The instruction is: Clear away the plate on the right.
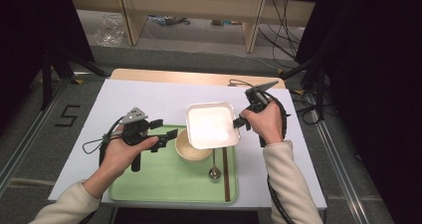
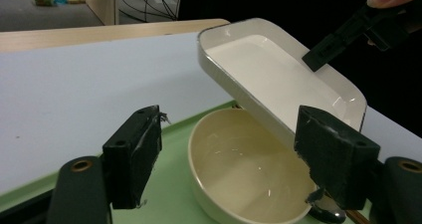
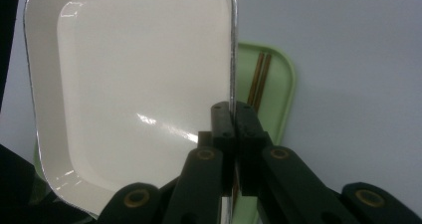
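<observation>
While the dish hangs in the air by one rim, the whole job rests on that single pinch, so the grip matters most. It is a square white dish with a dark rim line, empty and glossy inside, tilted and raised over the far part of the green tray, its near edge directly above the bowl. In the left gripper view the dish slopes down toward the bowl and I cannot tell whether the two touch.

The right gripper is clamped on the dish's rim, jaws nearly together with the thin wall between them. A smooth glazed wall held at one edge will want to swing or slip, so keep the wrist steady, move slowly, and level the dish before travelling sideways. Lift it clear of the bowl first, so the rim does not knock it.

The left gripper has its jaws wide apart and holds nothing; it points at the bowl from the tray's left side. It could steady the bowl, or take the dish's free edge if the dish sags.

A spoon and chopsticks lie on the tray just right of the bowl; set the dish down away from them, on the white table.
</observation>
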### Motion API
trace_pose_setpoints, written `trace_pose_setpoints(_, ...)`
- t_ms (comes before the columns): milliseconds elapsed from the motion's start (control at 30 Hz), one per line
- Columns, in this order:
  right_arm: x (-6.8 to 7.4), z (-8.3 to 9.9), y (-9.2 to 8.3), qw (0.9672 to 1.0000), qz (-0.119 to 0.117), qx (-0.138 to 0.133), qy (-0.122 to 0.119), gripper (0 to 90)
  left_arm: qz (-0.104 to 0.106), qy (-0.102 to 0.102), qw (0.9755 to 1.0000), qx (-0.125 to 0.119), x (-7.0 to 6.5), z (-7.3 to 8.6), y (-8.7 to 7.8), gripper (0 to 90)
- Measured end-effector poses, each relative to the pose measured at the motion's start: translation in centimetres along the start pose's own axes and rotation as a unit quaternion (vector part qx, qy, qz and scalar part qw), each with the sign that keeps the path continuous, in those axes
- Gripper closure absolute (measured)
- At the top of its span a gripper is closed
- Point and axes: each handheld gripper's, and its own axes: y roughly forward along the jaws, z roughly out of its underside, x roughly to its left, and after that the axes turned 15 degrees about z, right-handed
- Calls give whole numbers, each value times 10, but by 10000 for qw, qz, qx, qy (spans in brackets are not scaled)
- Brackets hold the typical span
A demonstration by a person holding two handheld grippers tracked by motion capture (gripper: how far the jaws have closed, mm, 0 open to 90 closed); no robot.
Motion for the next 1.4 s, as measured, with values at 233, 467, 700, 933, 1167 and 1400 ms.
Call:
trace_pose_setpoints(233, 9, 2, 2, 9990, 26, -310, -322, 898, 128, -288, 9994, 153, 0, -3, 24, 283)
trace_pose_setpoints(467, 16, 4, 0, 9988, 53, -341, -359, 898, 47, -406, 9987, 301, 0, -9, 38, 325)
trace_pose_setpoints(700, 23, 6, -3, 9983, 11, -418, -414, 898, 5, -644, 9977, 198, 4, -11, 39, 483)
trace_pose_setpoints(933, 30, 8, -2, 9981, 83, -415, -451, 897, -157, -719, 9971, -184, 9, -14, 28, 671)
trace_pose_setpoints(1167, 38, 10, -2, 9962, -4, -523, -696, 894, -267, -618, 9963, -537, 8, -26, 14, 819)
trace_pose_setpoints(1400, 43, 11, -7, 9950, -58, -614, -781, 875, -211, -800, 9951, -536, 12, -30, 10, 826)
